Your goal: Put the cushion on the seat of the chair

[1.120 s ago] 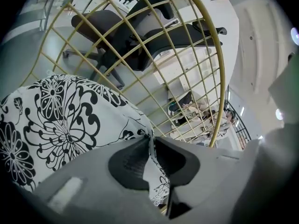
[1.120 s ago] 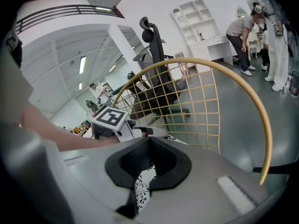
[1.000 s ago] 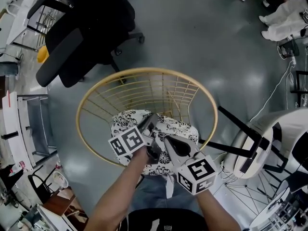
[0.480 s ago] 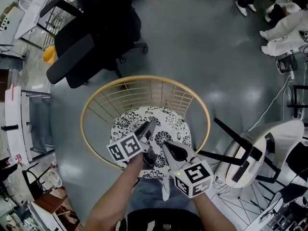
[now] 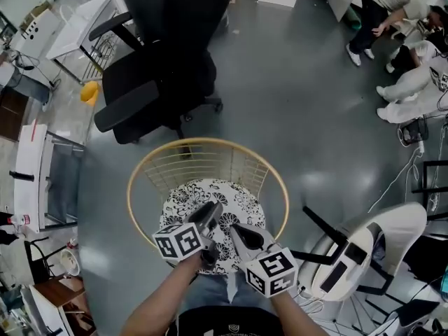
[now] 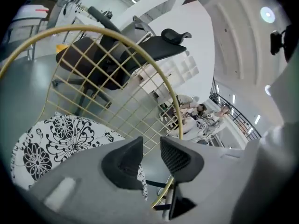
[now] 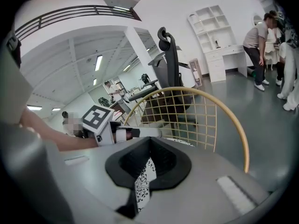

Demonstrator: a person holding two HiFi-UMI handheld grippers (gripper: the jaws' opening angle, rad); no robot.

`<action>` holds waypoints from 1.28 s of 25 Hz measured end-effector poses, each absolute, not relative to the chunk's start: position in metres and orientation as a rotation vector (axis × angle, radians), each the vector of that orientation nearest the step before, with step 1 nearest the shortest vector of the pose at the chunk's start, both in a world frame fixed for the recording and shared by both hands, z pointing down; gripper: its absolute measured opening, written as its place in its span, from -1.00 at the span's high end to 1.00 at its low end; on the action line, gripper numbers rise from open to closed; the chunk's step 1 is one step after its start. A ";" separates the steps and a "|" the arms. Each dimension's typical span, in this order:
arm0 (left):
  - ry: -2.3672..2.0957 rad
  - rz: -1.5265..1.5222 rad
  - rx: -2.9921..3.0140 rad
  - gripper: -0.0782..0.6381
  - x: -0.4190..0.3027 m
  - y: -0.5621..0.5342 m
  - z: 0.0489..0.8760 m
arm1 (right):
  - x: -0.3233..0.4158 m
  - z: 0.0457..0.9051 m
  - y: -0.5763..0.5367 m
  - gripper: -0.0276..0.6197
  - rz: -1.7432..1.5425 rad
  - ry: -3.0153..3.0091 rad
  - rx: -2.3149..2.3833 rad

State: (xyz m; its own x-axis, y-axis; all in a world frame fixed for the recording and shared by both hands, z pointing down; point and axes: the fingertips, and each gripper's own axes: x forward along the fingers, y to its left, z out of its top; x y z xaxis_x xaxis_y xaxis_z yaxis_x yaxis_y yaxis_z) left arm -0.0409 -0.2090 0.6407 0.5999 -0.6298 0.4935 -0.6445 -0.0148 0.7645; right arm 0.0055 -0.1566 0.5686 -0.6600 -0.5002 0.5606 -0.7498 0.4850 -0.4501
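Standing over a glossy grey floor [image 5: 301, 117], I see the floral cushion [image 5: 203, 194] lying on the seat of the wire chair [image 5: 210, 143]. My right gripper [image 7: 148, 158] pinches its edge; my left gripper [image 6: 152, 148] is parted, empty. A black office chair [image 5: 168, 68] stands just behind. The grippers hide the cushion's near edge.

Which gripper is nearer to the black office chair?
Left. The left gripper, jaws apart, lies over the cushion on the side of the black office chair; the right gripper, shut on the cushion's edge, is farther back.
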 end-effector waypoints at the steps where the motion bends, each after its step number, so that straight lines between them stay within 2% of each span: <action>1: -1.070 0.024 1.723 0.45 -0.039 -0.209 0.630 | 0.007 0.564 -0.158 0.92 0.973 -2.390 1.045; 9: -1.115 0.100 1.940 0.59 -0.018 -0.188 0.552 | 0.013 0.523 -0.168 0.92 0.910 -2.480 1.029; 13: -1.176 0.119 2.016 0.59 -0.017 -0.174 0.519 | 0.013 0.499 -0.168 0.92 0.855 -2.546 1.011; 19: -1.280 0.119 2.056 0.76 -0.018 -0.165 0.490 | 0.009 0.475 -0.159 0.92 0.789 -2.609 0.947; 25: -1.362 0.120 2.153 0.79 -0.006 -0.164 0.450 | 0.014 0.448 -0.156 0.92 0.717 -2.665 0.899; 32: -1.438 0.135 2.168 0.79 -0.006 -0.153 0.440 | 0.013 0.439 -0.148 0.92 0.644 -2.697 0.841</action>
